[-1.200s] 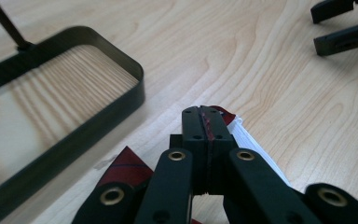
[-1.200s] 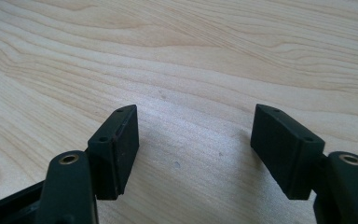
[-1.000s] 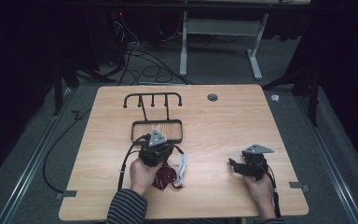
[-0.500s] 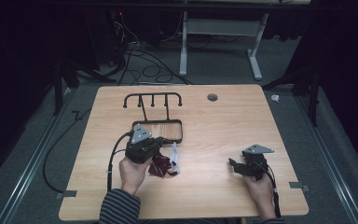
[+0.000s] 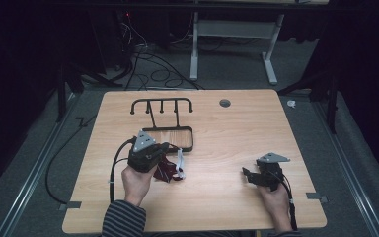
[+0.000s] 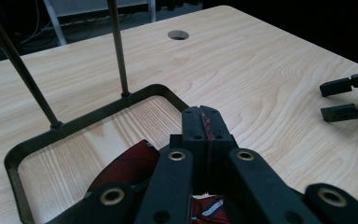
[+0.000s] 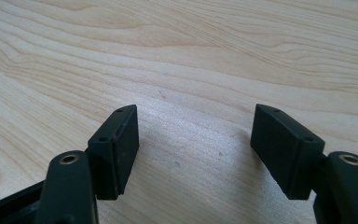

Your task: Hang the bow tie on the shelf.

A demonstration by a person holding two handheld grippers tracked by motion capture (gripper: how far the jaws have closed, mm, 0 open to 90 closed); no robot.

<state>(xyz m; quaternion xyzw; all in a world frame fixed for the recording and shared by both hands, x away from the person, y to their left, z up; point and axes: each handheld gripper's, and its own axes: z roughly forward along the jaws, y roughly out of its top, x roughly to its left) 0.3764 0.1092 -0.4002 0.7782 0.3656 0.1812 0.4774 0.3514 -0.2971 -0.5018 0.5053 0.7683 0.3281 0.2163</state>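
Observation:
A dark red striped necktie [image 5: 167, 171] with a white lining lies bunched just in front of a black wire rack [image 5: 192, 138]. My left gripper [image 5: 170, 148] is shut on a fold of the necktie. In the left gripper view a thin red edge of the necktie [image 6: 126, 167] shows pinched between the closed jaws of the left gripper [image 6: 206, 122], over the rack's rectangular base frame [image 6: 88, 122]. My right gripper [image 5: 247, 175] rests low over bare wood at the front right, open. In its own view the right gripper [image 7: 196, 140] has nothing between its pads.
The rack's two uprights [image 6: 117, 51] rise to a hooked top bar [image 5: 162, 101] at the back left. A round cable hole [image 5: 224, 102] sits near the table's far edge. The right gripper [image 6: 349, 98] shows far off in the left gripper view. Cables lie on the floor beyond.
My left hand has moved left and lifted a little, dragging the necktie with it so the cloth is more bunched. The right hand has stayed still.

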